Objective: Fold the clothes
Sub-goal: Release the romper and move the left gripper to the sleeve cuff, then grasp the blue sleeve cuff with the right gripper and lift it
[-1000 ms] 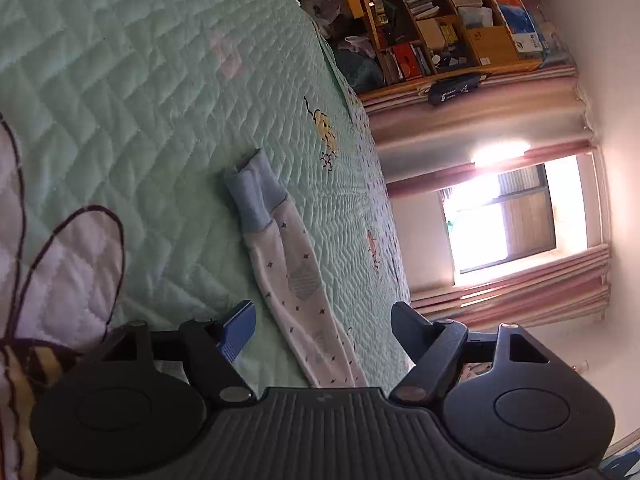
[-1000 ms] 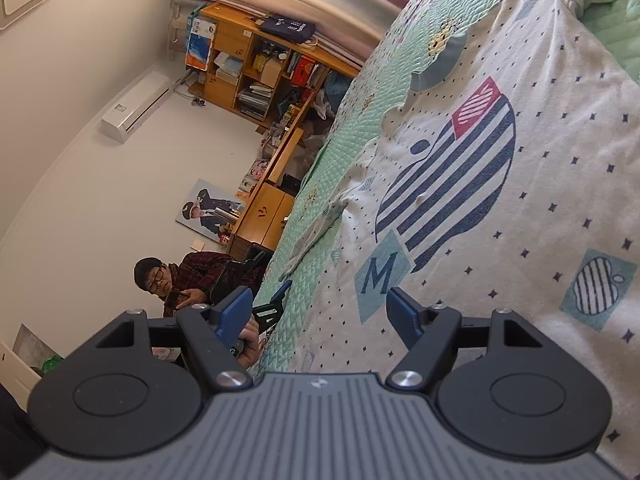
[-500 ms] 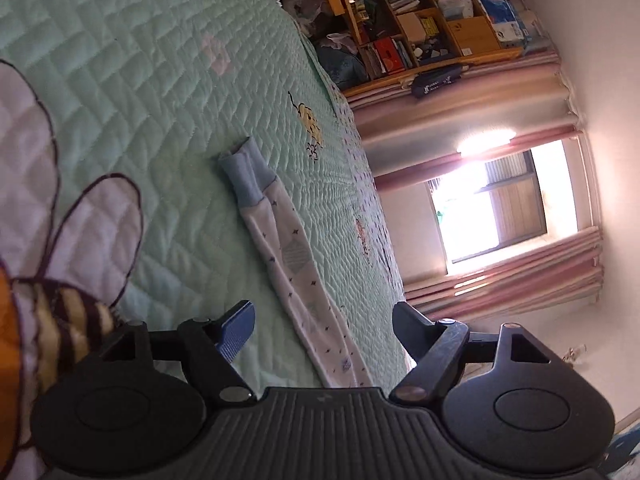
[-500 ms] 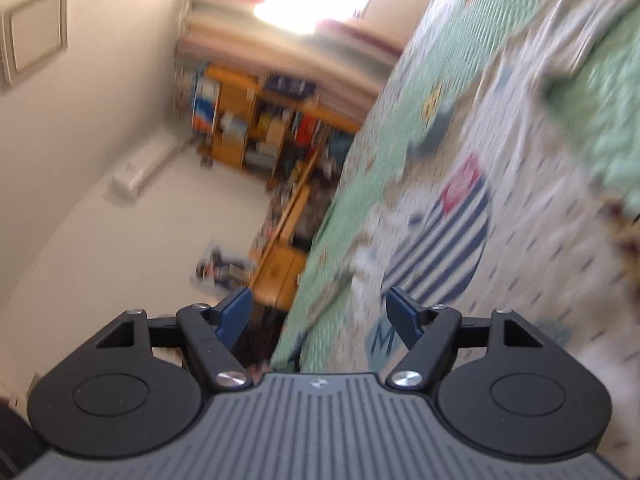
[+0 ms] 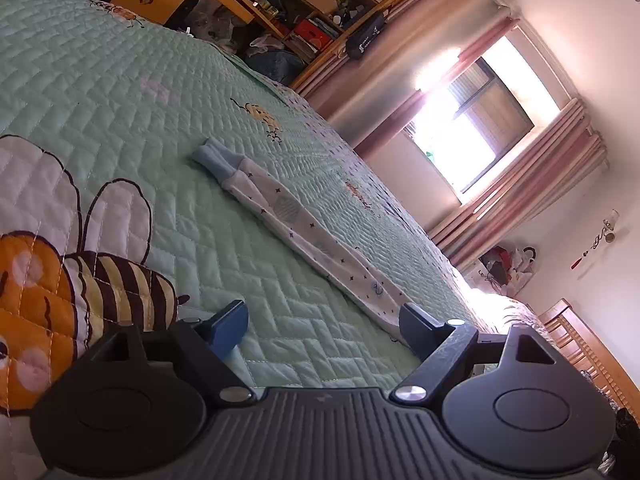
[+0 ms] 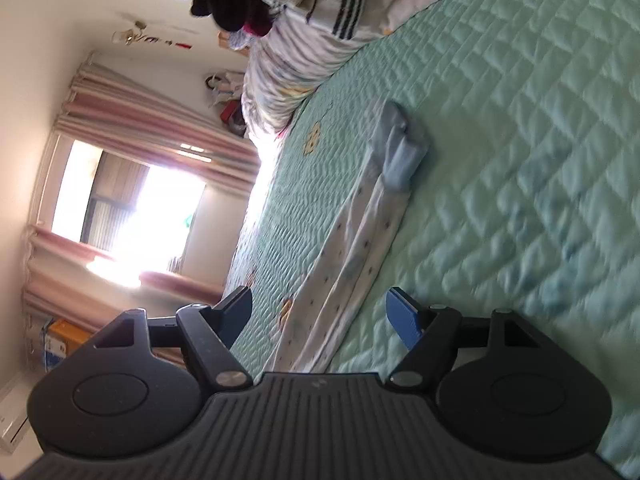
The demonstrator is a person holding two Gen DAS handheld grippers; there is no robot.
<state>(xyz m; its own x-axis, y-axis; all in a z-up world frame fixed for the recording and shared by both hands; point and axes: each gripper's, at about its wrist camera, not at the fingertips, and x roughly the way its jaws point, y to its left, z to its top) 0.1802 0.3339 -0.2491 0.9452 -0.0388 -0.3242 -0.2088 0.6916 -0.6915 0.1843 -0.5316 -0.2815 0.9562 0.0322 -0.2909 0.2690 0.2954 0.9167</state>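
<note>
A white star-print garment's long sleeve [image 5: 288, 216] with a pale blue cuff [image 5: 216, 158] lies stretched across the green quilted bedspread [image 5: 120, 80]. My left gripper [image 5: 322, 314] hovers low over the quilt, its jaws opening, with only bedspread between them; the sleeve's near end runs up beside the right finger. In the right wrist view another sleeve [image 6: 352, 232] with a blue cuff [image 6: 398, 152] lies on the quilt [image 6: 520, 120]. My right gripper [image 6: 318, 302] is open above that sleeve's near part, and its pads do not press on it.
A big bee appliqué [image 5: 60, 280] marks the quilt at the left. A heap of striped bedding and dark clothes [image 6: 304, 40] sits at the bed's far end. A cluttered wooden bookshelf [image 5: 320, 0], a curtained window [image 5: 472, 128] and a wooden headboard [image 5: 580, 348] surround the bed.
The left view has rolled and slid sideways, bringing the bee in; its jaws stand slightly wider. The right gripper has swung off the garment's printed front to a sleeve; the seated person is gone from view.
</note>
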